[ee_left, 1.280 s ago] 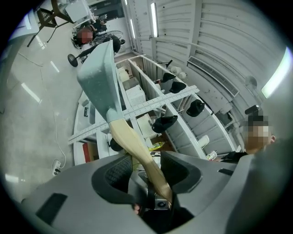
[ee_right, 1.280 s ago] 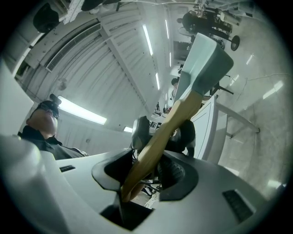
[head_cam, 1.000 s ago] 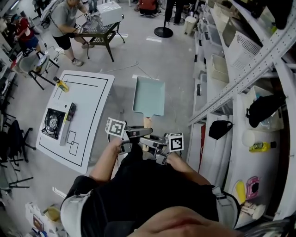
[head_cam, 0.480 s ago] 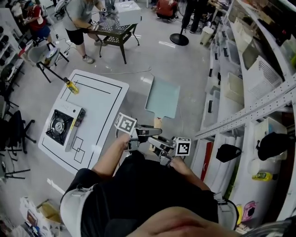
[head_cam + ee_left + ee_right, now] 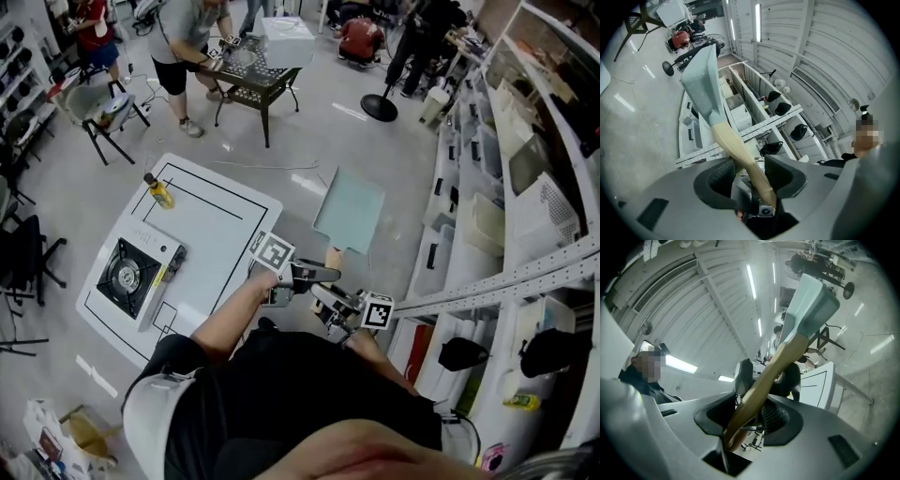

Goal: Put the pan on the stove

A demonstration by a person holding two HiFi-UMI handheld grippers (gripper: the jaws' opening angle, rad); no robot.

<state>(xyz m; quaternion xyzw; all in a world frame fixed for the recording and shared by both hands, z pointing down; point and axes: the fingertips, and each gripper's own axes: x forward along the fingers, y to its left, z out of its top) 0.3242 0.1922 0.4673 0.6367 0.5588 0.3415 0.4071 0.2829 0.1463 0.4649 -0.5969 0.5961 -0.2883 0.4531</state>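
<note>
Flanking the pan (image 5: 349, 211): left, table (image 5: 220, 234) with stove (image 5: 131, 277), probably a bottle (image 5: 159, 191); right, shelves (image 5: 525, 169).

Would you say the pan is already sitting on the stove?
No, the pan is up over the floor, well apart from the stove, which sits on the table.

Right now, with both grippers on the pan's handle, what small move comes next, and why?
Probably swing the pan left toward the stove. The left gripper and right gripper both clamp its wooden handle, and the pan hangs over the floor, right of the white table where the stove sits.
</note>
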